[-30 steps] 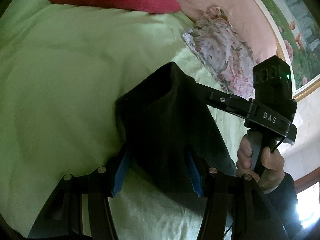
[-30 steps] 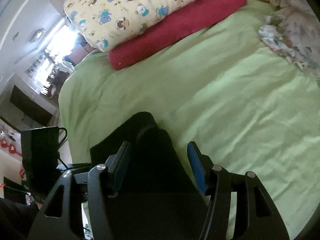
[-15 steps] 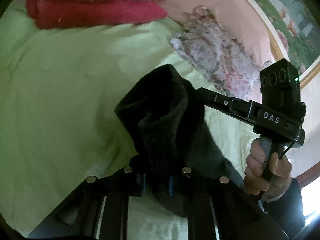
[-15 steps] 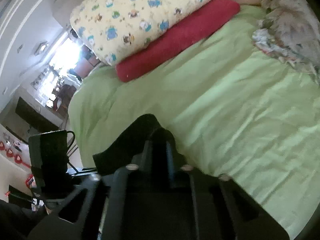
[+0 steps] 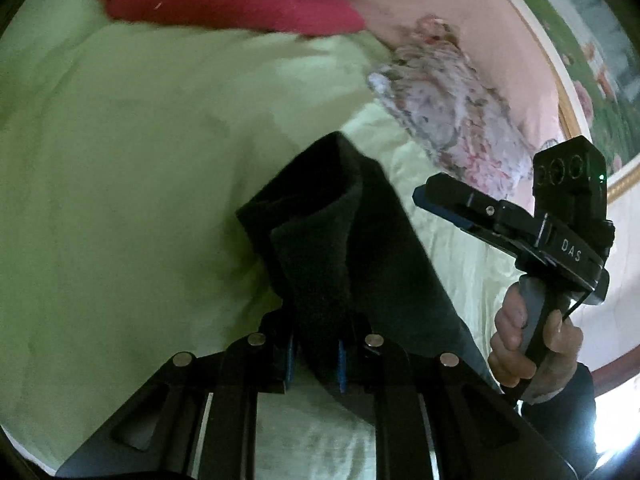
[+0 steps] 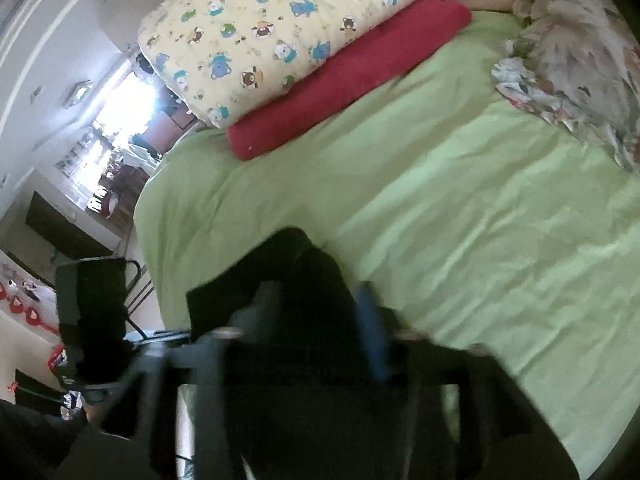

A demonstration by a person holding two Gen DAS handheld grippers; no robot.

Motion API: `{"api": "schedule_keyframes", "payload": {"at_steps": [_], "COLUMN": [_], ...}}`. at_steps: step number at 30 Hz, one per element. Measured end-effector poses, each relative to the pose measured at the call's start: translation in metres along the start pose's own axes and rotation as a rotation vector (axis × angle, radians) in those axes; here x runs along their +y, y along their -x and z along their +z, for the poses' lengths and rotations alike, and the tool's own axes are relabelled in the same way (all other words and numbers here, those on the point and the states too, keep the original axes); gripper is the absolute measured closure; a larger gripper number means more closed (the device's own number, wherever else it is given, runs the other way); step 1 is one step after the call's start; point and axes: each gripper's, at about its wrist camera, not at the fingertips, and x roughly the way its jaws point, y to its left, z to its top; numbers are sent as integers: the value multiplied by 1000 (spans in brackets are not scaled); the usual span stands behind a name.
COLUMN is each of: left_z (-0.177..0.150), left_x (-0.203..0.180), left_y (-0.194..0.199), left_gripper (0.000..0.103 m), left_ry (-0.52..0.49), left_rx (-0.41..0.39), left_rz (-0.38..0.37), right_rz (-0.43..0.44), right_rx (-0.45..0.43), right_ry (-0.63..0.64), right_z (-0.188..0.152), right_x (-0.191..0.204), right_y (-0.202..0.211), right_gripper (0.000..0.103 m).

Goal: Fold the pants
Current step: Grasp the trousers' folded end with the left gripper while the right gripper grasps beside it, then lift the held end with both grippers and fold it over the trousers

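Observation:
The black pants [image 5: 328,240] lie bunched on the green bed sheet [image 5: 120,160], with a raised fold standing up. My left gripper [image 5: 314,360] pinches that fold between its blue pads; its jaws are opening slightly. Held by a hand on the right, my right gripper [image 5: 436,200] has its tip just beside the pants' edge. In the blurred right wrist view the right gripper [image 6: 316,300] is opening, jaws apart, with the pants [image 6: 288,256] lying between the fingers and no pad pressing. The left gripper's dark body [image 6: 92,312] shows at the left there.
A red folded blanket [image 6: 348,80] and a cartoon-print quilt [image 6: 280,28] lie at the far side of the bed. A floral cloth [image 5: 448,120] is heaped at the right, near a framed picture [image 5: 580,40]. The bed's left edge [image 6: 148,240] drops to the floor.
A second ago both grippers stood open around the pants. Both then shut on the cloth. Now the right one has opened again, while the left still pinches the fold.

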Motion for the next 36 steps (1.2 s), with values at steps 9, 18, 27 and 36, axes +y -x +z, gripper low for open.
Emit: {"api": "schedule_keyframes", "payload": {"at_steps": [9,18,27,36], "left_z": [2,5,-14,-62], "left_x": [11,-38,-141,-221], "left_y": [-16,13,50,50], "left_gripper": [81,90,91,91], "left_ry": [33,-88,-287,-448], "left_rx": [-6,-59,-112,-61], "left_rz": [2,-24,-109,-197], "right_rz": [12,-12,16,17], "right_rx": [100,30,-177,-340], "right_ry": [-14,52,-1,-111], "right_z": [7,5,-20,-84], "right_x": [-12,14,23,3], "right_y": [-49,-16,96,194], "right_gripper": [53,82,84,84]}}
